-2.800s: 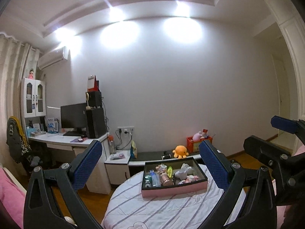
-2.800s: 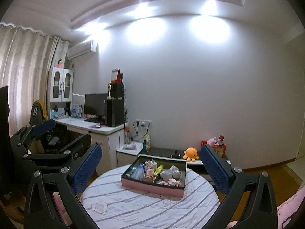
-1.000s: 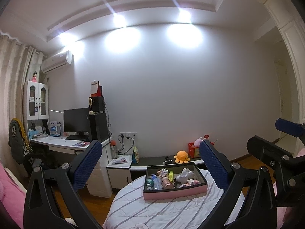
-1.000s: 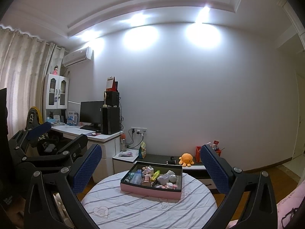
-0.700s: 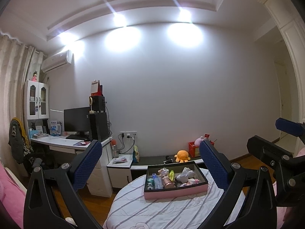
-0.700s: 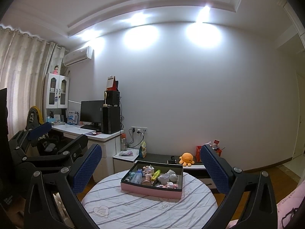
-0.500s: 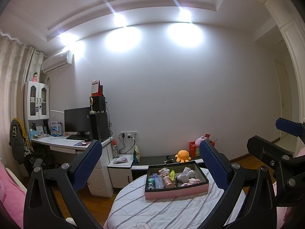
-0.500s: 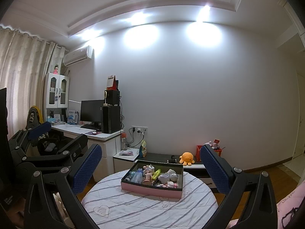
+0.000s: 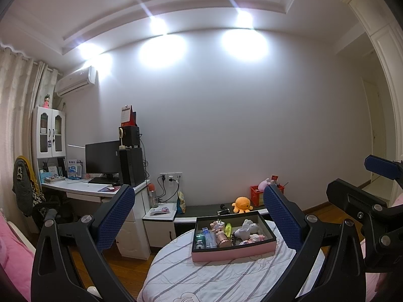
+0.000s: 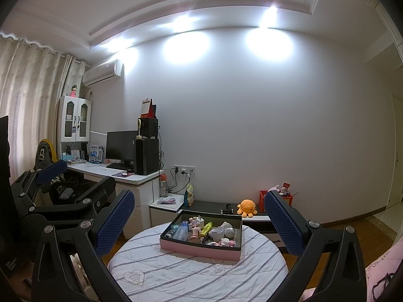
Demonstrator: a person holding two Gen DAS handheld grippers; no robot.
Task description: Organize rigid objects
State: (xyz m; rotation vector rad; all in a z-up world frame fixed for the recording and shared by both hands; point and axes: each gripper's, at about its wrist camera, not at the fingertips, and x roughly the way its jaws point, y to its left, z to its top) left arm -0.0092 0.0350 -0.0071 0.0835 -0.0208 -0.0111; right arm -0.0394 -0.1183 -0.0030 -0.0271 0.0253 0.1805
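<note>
Both grippers hang short of the pink box (image 10: 201,246), which sits on the far half of the round striped table (image 10: 176,274). The left gripper (image 9: 199,216) is spread wide, empty; the right gripper (image 10: 199,216) likewise. Only the right wrist view shows the table's left edge; the left wrist view cuts it off. Bare cloth lies nearer than the box.

One pink box (image 10: 199,248), one round table (image 10: 176,276), two tongs (image 9: 199,216).
</note>
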